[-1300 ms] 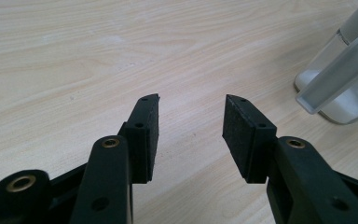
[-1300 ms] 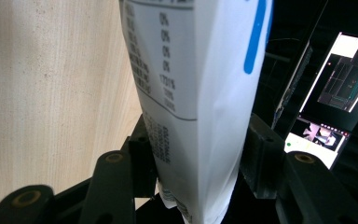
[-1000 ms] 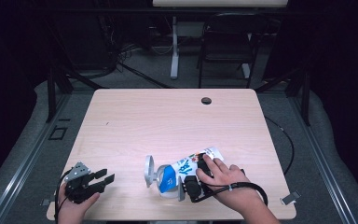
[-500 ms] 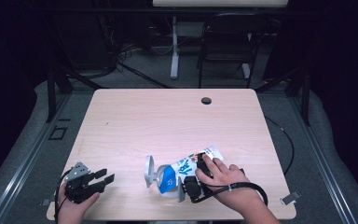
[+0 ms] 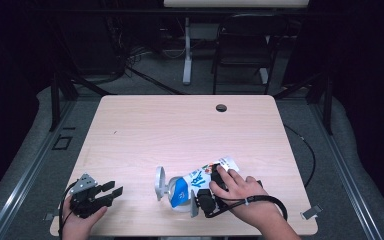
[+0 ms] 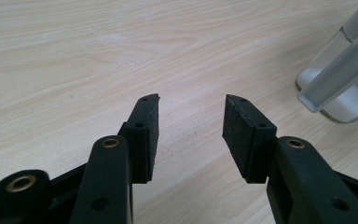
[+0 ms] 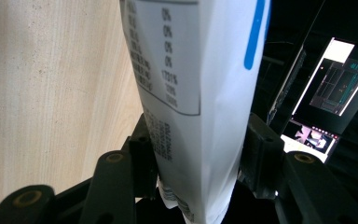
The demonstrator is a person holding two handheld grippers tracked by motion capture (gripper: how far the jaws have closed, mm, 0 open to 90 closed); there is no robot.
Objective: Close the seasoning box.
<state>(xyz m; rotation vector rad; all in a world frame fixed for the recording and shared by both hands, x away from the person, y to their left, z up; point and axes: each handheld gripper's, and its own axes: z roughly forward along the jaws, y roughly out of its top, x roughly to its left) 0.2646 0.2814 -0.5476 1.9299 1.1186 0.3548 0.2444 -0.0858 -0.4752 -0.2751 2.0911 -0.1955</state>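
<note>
A white and blue printed pouch (image 5: 200, 177) lies tilted over the near middle of the wooden table (image 5: 180, 130). My right gripper (image 5: 200, 198) is shut on it, a hand wrapped over the gripper. In the right gripper view both black pads press the pouch (image 7: 191, 70) from either side at my right gripper (image 7: 198, 154). The pouch's lower end sits at a clear container (image 5: 176, 200) with a round open lid (image 5: 159, 183). My left gripper (image 5: 111, 190) rests open near the table's front left corner. In the left gripper view its jaws (image 6: 191, 105) stand apart with nothing between them, the clear container (image 6: 345, 88) to their right.
A black cable hole (image 5: 221, 107) marks the table's far side. A chair (image 5: 245, 45) and a white stand (image 5: 186, 55) are beyond the table on the dark floor. A lit monitor (image 7: 328, 88) shows past the pouch.
</note>
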